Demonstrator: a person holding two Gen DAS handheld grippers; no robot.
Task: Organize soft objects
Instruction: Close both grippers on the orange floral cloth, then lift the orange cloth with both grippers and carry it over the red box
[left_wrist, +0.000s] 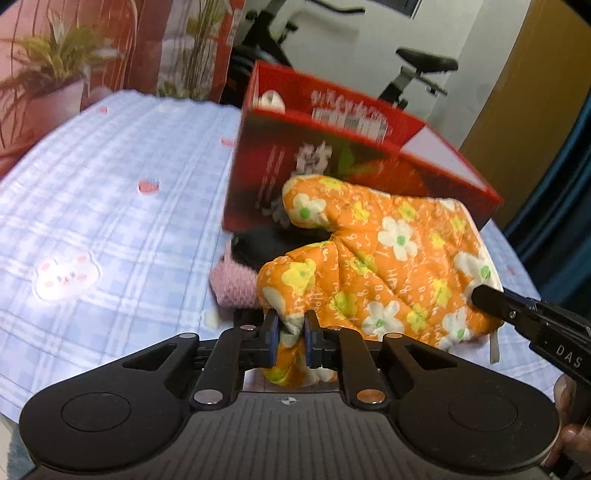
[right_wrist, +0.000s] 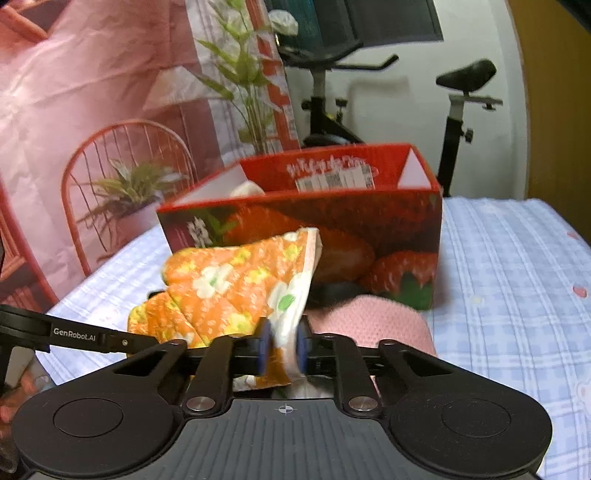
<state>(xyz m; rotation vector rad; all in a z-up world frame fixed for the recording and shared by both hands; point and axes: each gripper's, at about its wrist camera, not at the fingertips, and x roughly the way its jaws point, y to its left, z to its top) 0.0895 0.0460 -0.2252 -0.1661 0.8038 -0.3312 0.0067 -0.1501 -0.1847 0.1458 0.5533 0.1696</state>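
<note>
The left tongs (left_wrist: 291, 338) were closed on a corner of the orange flowered mitt (left_wrist: 388, 258), pinching the cloth between their pads. The mitt hung lifted above the checked bedcover (left_wrist: 110, 184), just in front of the red box (left_wrist: 332, 155), with its thumb part pointing at the box's wall. Under it lay a pink knit piece (left_wrist: 232, 288) and something dark (left_wrist: 255, 243) that I could not make out. At the mitt's other end, the right tongs (right_wrist: 282, 349) were likewise clamped on its white-lined hem.

With both ends held, the mitt was probably about to go over the rim and into the box. The likeliest trouble: the box looked light and stood free on a soft cover, so a dragged mitt or a bumped wall could tip or shove it. Each grip took only a thin edge, so the cloth might slip out if the two tongs pulled apart. A drooping middle could also snag the pink piece and carry it along.

The box was open on top. A pale rounded thing (right_wrist: 249, 188) showed inside near the far left corner; the rest of its inside was hidden.
</note>
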